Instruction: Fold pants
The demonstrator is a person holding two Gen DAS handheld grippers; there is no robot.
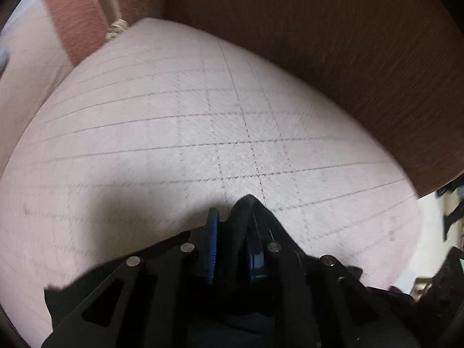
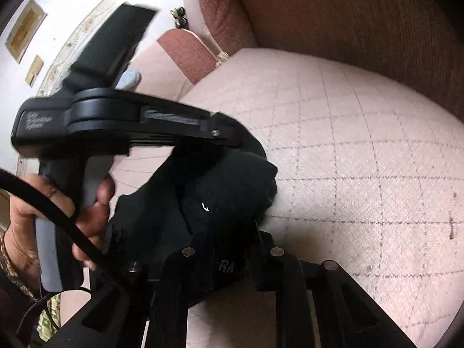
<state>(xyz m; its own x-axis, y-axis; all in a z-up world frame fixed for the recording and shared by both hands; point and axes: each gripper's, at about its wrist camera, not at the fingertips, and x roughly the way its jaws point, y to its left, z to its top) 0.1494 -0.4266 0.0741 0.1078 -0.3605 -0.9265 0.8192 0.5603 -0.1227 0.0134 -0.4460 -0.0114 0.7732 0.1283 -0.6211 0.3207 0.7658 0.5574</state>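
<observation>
The pants (image 1: 246, 226) are black fabric. In the left wrist view my left gripper (image 1: 232, 217) is shut on a bunched edge of them, above a pale pink checked bed cover (image 1: 174, 130). In the right wrist view my right gripper (image 2: 229, 232) is shut on a thick bunch of the black pants (image 2: 226, 185), which hides its fingertips. My left gripper's body (image 2: 116, 121) is close at the left of that view, held by a hand (image 2: 58, 211), touching the same bunch. The rest of the pants hangs below, out of view.
A brown headboard (image 1: 348, 43) runs along the far side of the bed. Reddish cushions (image 1: 75, 20) lie at the far left, also in the right wrist view (image 2: 188, 52). A white floor (image 2: 72, 5) shows beyond the bed's left edge. A black cable (image 2: 58, 217) crosses the hand.
</observation>
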